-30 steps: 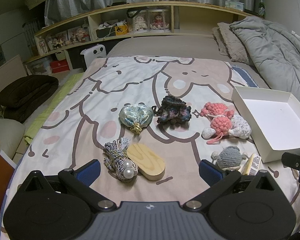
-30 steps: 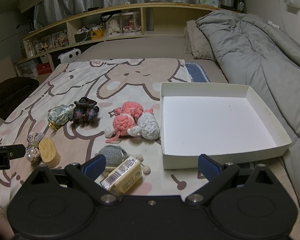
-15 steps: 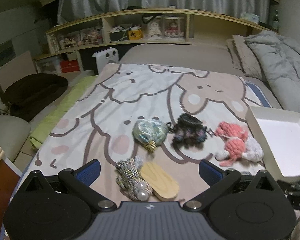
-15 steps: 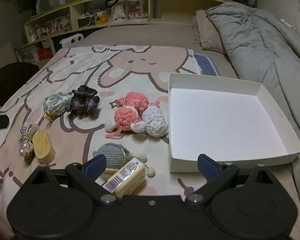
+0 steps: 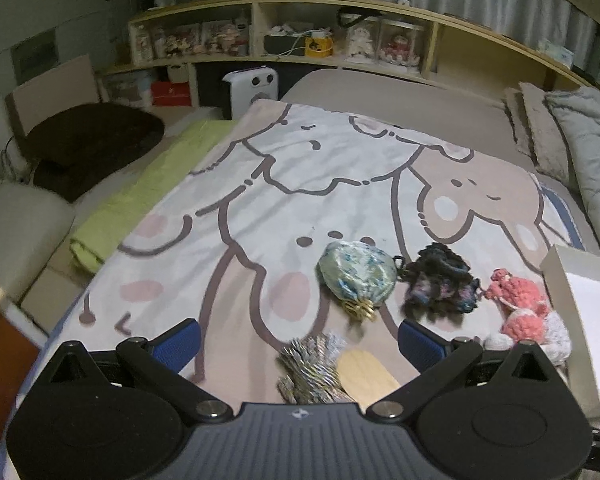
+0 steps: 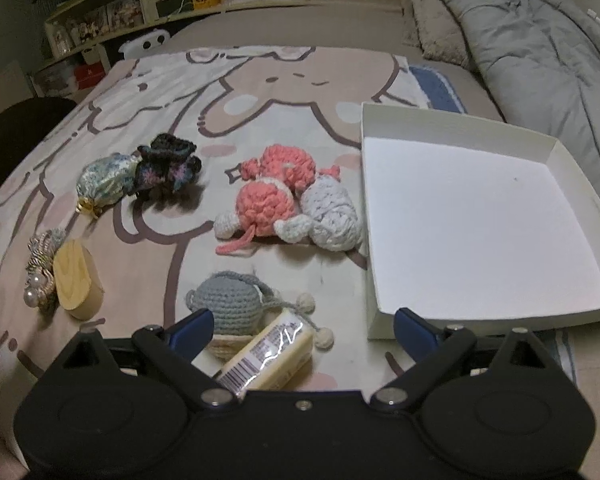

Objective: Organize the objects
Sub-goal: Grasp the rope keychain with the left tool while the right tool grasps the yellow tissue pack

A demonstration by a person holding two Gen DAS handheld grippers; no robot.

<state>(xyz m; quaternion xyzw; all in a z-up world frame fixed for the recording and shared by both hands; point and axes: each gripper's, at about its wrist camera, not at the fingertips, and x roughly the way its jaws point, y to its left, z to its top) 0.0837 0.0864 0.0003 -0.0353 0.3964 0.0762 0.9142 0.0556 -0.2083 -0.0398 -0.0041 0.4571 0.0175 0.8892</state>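
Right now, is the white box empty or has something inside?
Empty. The white box shows only bare white floor; the toys lie outside on the blanket.

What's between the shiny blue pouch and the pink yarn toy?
The dark crochet scrunchie lies between the pouch and pink toy, touching the pouch; the right wrist view shows it.

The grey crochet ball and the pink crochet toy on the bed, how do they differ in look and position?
The grey ball is one plain rounded piece; the pink toy is a lumpy cluster of pink and white parts. The grey ball lies near the right gripper, touching a wrapped bar; the pink toy lies farther off, beside the white box. Both are crocheted and rest on the blanket, outside the box.
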